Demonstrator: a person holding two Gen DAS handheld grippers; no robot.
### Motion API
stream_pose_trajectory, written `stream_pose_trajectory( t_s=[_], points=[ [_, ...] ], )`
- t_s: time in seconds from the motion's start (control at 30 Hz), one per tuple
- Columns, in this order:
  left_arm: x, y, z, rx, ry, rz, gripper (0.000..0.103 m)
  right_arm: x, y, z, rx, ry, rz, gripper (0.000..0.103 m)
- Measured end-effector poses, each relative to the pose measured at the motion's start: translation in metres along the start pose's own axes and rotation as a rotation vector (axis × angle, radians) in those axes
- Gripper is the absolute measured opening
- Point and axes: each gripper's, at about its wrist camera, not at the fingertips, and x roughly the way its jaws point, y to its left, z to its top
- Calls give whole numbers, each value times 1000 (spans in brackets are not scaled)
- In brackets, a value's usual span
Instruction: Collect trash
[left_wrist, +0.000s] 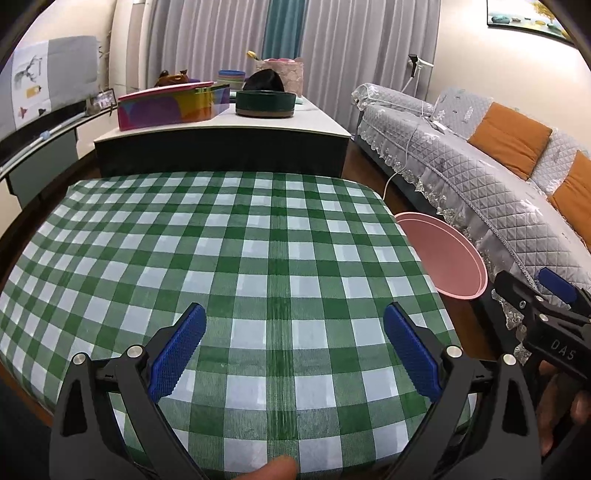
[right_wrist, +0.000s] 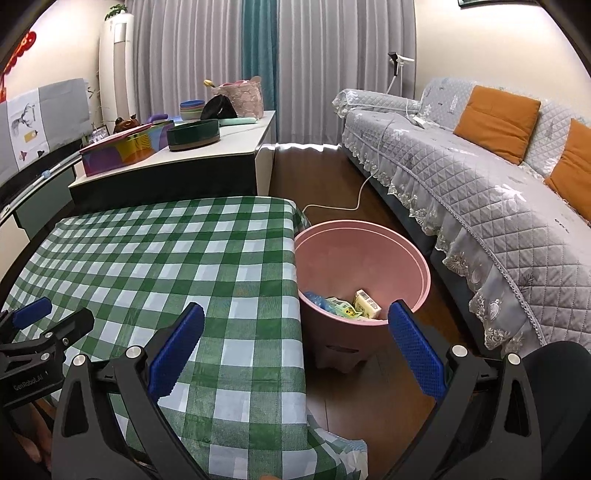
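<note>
The left gripper (left_wrist: 294, 345) hangs over the counter (left_wrist: 236, 236), which is covered in a green-and-white checked cloth, its blue-padded jaws spread wide with nothing between them. The right gripper (right_wrist: 296, 345) sits over the counter's right edge, jaws equally wide apart and holding nothing, one finger above the cloth and the other above the wooden floor (right_wrist: 373, 402). Just beside that edge a pink trash bin (right_wrist: 369, 240) stands on the floor, and in its bottom lies the trash: a yellowish carton with a barcode (right_wrist: 367, 300), a green-and-yellow wrapper (right_wrist: 341, 307) and something crumpled and blue (right_wrist: 317, 299), perhaps a plastic bag, though it is too small to tell. From the left wrist view only the bin's rim shows past the counter. A grey quilted sofa (right_wrist: 480, 184) with orange cushions runs along the right
</note>
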Motion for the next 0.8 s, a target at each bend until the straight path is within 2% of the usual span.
stream_pose_trajectory(
  t_s=[0.8],
  points=[
    [-1,-6,0,21,-14,-8,94,1,-3,-1,3,0,-2,98]
  ],
)
